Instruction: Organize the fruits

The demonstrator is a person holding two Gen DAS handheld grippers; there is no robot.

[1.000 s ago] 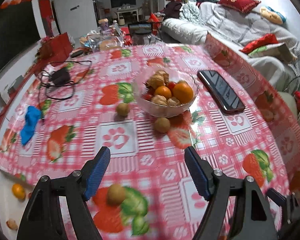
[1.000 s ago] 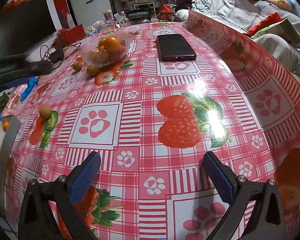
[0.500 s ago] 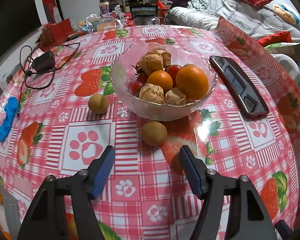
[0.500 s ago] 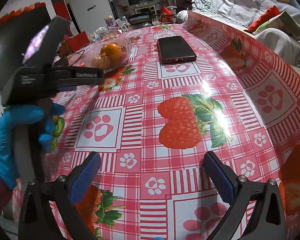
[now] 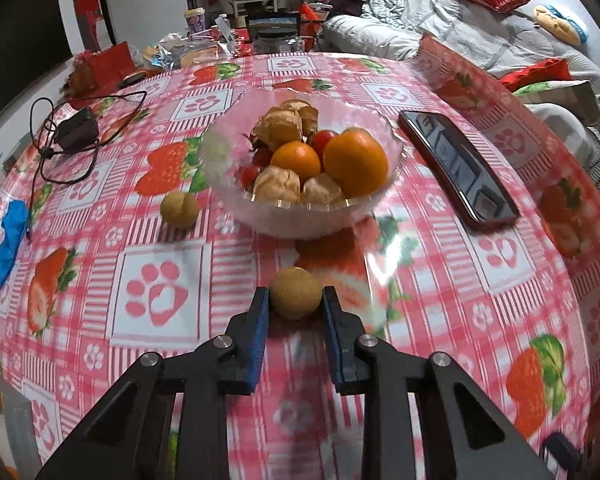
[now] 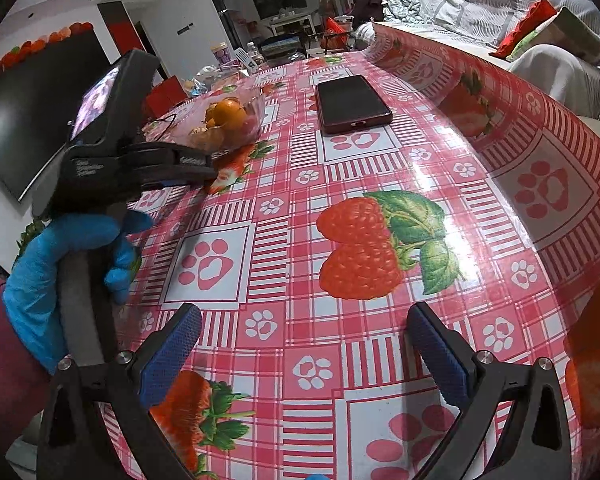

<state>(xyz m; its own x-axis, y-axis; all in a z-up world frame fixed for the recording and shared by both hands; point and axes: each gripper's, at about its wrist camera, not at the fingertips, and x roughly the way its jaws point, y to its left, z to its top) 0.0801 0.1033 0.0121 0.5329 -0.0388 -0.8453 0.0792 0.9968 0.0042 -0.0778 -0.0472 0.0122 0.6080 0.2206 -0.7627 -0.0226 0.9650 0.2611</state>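
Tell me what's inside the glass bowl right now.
The glass bowl holds two oranges, several papery husked fruits and a few small red fruits. Whatever lies beneath that pile is covered.

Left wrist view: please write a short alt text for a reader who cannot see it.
The left gripper is shut on a small round brown fruit on a pink strawberry-print tablecloth. Behind it stands a glass bowl of fruit, with a phone to its right.

A red-and-white checked tablecloth (image 5: 172,280), printed with strawberries and pink paw prints, is lying under a clear bowl (image 5: 300,216) showing orange, red and tan fruit (image 5: 354,162); beside the bowl, a yellow-brown fruit (image 5: 179,210) is sitting.
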